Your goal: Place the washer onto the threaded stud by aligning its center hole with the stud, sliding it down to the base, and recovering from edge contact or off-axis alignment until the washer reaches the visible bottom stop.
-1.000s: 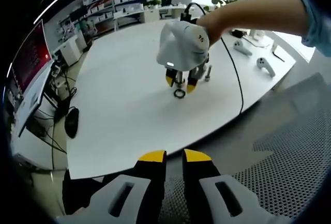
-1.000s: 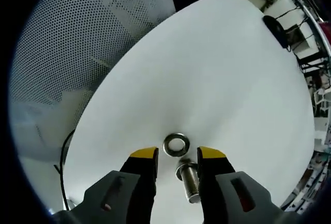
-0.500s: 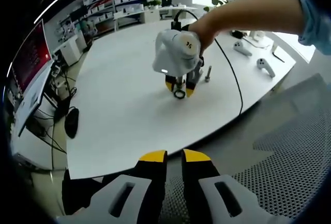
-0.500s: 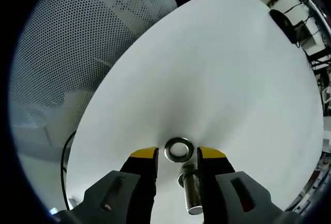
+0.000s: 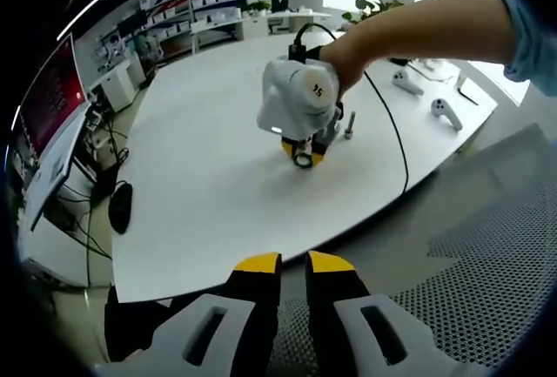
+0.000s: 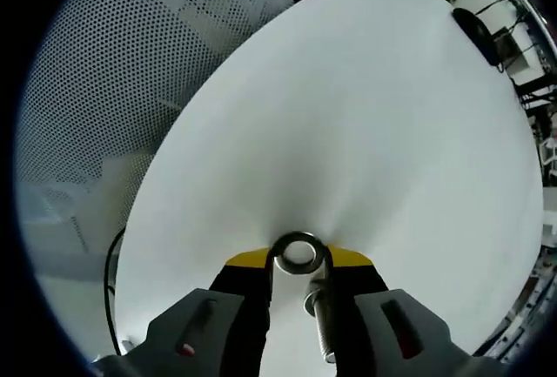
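A steel washer lies flat on the white table, its center hole facing up. In the right gripper view it sits at the tips of the right gripper, between the two yellow fingertips, which have drawn in close on either side of it; whether they actually press the rim cannot be told. Just below the washer, toward 6 o'clock, a threaded stud lies between the gripper's grey jaws. Its long axis runs roughly from 12 to 6 o'clock in this view, with the wider head end near the washer and the threaded shaft pointing back toward the camera. The washer is not on the stud.

In the left gripper view the same washer appears as a small dark ring on the table, under the white body of the right gripper, held from 2 o'clock by a person's hand. A second bolt stands upright on the table just beside it at 3 o'clock. Two white controllers rest farther off, at 2 o'clock. The left gripper hangs off the near table edge, its fingers narrow and holding nothing.
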`<state>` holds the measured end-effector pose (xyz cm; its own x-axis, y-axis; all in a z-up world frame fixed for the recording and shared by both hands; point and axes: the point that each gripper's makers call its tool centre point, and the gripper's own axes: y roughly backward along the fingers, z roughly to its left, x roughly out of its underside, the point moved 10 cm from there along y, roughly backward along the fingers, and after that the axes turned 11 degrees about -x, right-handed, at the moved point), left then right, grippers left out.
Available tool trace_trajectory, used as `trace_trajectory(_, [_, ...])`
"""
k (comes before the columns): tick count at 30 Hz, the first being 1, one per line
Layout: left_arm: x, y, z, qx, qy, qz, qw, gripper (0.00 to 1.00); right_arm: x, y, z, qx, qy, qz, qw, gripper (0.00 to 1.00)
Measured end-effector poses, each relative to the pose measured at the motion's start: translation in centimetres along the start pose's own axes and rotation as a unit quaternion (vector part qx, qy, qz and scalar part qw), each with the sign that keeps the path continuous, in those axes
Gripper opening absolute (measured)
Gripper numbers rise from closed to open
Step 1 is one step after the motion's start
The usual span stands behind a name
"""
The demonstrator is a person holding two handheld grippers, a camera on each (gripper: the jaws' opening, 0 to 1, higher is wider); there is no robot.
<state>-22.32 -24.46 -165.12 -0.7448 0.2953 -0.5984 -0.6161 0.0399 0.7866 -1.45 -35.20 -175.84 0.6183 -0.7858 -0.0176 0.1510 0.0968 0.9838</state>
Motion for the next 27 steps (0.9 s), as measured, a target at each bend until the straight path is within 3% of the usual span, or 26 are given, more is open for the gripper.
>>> trace_trajectory(1, [0.0, 0.0, 0.0, 0.000, 0.000, 0.000, 1.0000, 0.09, -0.1, 0.0, 0.0, 0.002, -0.035, -0.010, 0.9994, 0.24])
trace_trajectory(6, [0.0, 0.0, 0.0, -0.001, 0.001, -0.001, 1.0000, 0.09, -0.1, 0.0, 0.3, 0.007, -0.126, -0.030, 0.9916, 0.24])
trace_trajectory(8, [0.0, 0.0, 0.0, -0.001, 0.000, -0.001, 1.0000, 0.09, -0.1, 0.0, 0.4, 0.008, -0.184, -0.033, 0.9824, 0.24])
trace_trajectory(10, [0.0, 0.0, 0.0, -0.002, 0.000, 0.000, 1.0000, 0.09, -0.3, 0.0, 0.4, 0.010, -0.211, -0.034, 0.9769, 0.24])
trace_trajectory(18, [0.0, 0.0, 0.0, -0.002, 0.000, 0.000, 1.0000, 0.09, -0.3, -0.2, 1.4, 0.019, -0.247, -0.064, 0.9668, 0.25])
trace_trajectory(22, [0.1, 0.1, 0.0, -0.002, -0.001, 0.002, 1.0000, 0.09, 0.3, -0.2, 1.8, 0.026, -0.242, -0.087, 0.9660, 0.26])
trace_trajectory(24, [0.1, 0.1, 0.0, -0.002, -0.001, 0.002, 1.0000, 0.09, 0.5, -0.2, 2.0, 0.030, -0.259, -0.103, 0.9598, 0.26])
trace_trajectory(27, [0.1, 0.1, 0.0, -0.002, -0.001, 0.002, 1.0000, 0.09, 0.7, -0.2, 2.2, 0.048, -0.218, -0.101, 0.9695, 0.29])
